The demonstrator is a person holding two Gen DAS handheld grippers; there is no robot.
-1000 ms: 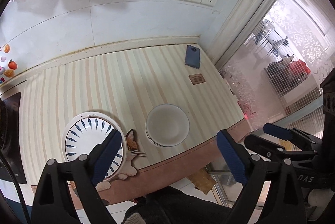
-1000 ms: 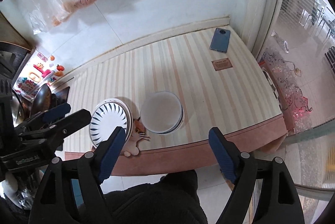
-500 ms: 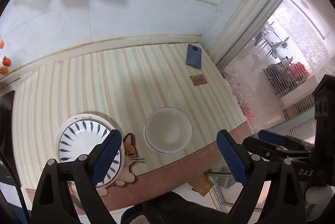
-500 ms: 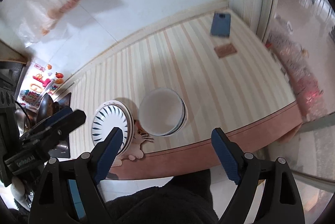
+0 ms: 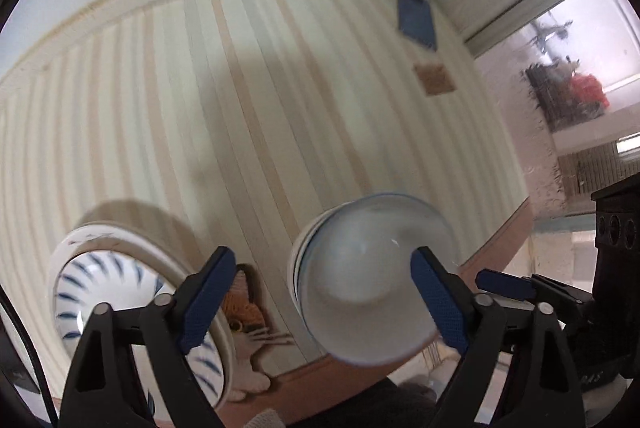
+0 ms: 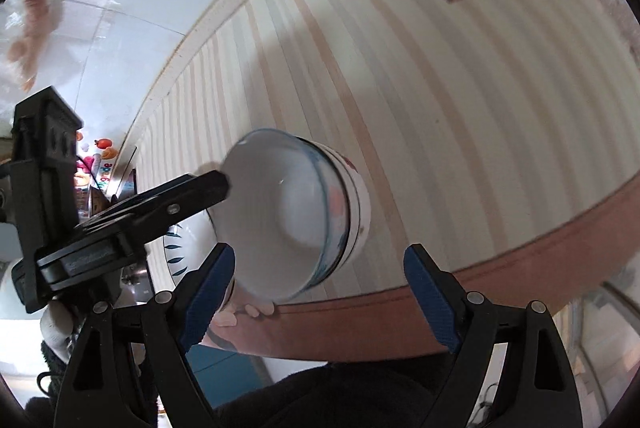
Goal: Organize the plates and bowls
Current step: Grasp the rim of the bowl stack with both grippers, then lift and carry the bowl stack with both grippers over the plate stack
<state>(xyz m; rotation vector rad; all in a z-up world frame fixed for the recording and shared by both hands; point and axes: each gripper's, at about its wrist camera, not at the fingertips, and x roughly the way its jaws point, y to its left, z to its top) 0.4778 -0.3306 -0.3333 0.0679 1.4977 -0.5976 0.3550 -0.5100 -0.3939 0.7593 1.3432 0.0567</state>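
Your left gripper (image 5: 320,300) stands wide open and empty, one blue pad low beside the blue-patterned plate (image 5: 104,292), the other against the near rim of the bowl stack (image 5: 368,268). Your right gripper (image 6: 320,292) is equally wide and holds nothing, straddling the same bowls (image 6: 304,212) from the counter's front edge. You look to be closing in for the first pick. Next, choose one rim and set a pad inside it before squeezing. These bowls are pale, glossy, nested, with a clear glassy one uppermost, likely slippery. Both piles sit near the front edge of the striped counter (image 5: 248,100).
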